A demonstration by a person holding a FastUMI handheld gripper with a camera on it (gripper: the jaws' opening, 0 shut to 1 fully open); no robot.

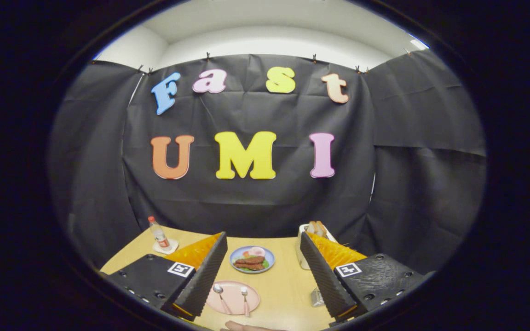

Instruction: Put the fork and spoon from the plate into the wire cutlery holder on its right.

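Spoon (219, 294) and fork (245, 299) lie side by side on the pink plate (233, 287), between my fingers and low. Wire cutlery holder (316, 298) sits just beside the right finger, mostly hidden. Gripper (260, 271) is spread wide, holding nothing, well above the table. I judge this as the approach step: nothing picked yet. Next move calls for dropping down and narrowing onto one handle. Beyond the fingers: blue plate of food (252, 260), bottle (158, 233), toaster (302, 253). Light wood table (283, 285), black cloth booth wall (256, 202).
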